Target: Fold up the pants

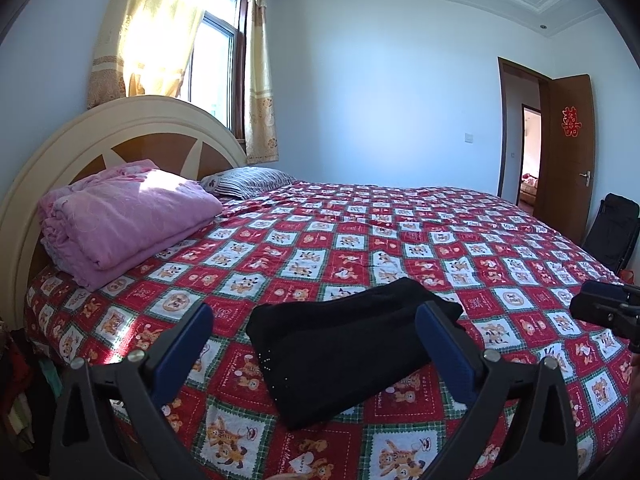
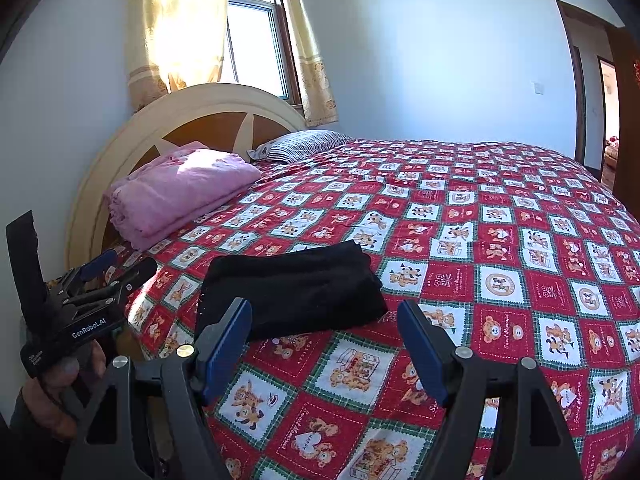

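Lying folded into a compact black slab, the pants (image 1: 352, 352) sit on the quilt (image 1: 400, 240) close to the bed's near edge, at approx 6 o'clock in the left wrist view and 7 o'clock in the right wrist view. Long sides run roughly parallel to that near edge; corners look squared, no leg trailing off.

L gripper (image 1: 316, 348) hangs above the pants w/ jaws spread wide, blue pads (image 1: 192, 344) either side of the cloth, nothing pinched. R gripper (image 2: 324, 344) likewise wide apart and empty, aimed at bare quilt just beside the pants' right end; its left pad overlaps the fabric's near edge in view, but whether it touches can't be told. A hand (image 2: 60, 392) w/ dark sleeve holds the L gripper's handle at 8 o'clock in the right wrist view.

Open room: quilt is bare from 12 to 4 o'clock beyond the pants, a broad flat stretch to the far bed edge. Near edge drops off right under both grippers.

Around: folded pink blanket (image 1: 128, 216) at 10 o'clock by the headboard (image 1: 120, 128), well apart from the pants; striped pillow (image 1: 248, 182) at 11 o'clock. Window (image 1: 216, 60) w/ yellow curtains (image 1: 160, 28) behind headboard. Door (image 1: 568, 152) stands open at 2 o'clock, dark folding chair (image 1: 608, 232) beside it past the far corner.
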Tool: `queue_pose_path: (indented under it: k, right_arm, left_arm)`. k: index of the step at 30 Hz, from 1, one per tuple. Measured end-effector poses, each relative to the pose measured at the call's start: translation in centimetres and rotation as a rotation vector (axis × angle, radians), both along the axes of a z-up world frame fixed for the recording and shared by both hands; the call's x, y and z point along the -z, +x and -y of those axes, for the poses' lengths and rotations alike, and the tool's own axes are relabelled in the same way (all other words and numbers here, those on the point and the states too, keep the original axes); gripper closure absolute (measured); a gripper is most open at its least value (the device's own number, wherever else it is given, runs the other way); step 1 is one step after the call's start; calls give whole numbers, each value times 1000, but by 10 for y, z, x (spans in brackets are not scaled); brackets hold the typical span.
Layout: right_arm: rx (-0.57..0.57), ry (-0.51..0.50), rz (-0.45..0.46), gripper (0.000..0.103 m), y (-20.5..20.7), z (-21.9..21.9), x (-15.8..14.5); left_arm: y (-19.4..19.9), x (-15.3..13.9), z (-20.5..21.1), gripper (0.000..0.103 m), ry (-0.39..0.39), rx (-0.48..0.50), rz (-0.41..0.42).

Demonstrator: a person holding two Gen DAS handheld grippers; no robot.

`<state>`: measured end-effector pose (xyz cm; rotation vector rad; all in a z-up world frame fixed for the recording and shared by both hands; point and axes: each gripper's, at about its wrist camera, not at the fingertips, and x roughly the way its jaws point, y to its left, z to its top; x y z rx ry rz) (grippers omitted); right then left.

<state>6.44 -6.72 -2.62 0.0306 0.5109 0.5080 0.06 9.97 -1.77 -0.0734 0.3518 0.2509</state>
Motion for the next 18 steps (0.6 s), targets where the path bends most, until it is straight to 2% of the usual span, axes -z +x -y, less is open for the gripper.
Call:
queue_pose_path:
  k: [9, 18]
  right_arm:
    - [-4, -8, 8, 27, -1, 0, -1]
    - [-8, -18, 8, 27, -1, -1, 2]
  left_arm:
    - [3, 1, -6, 0, -39, -13, -13]
    - [7, 6, -2, 0, -25, 18, -41]
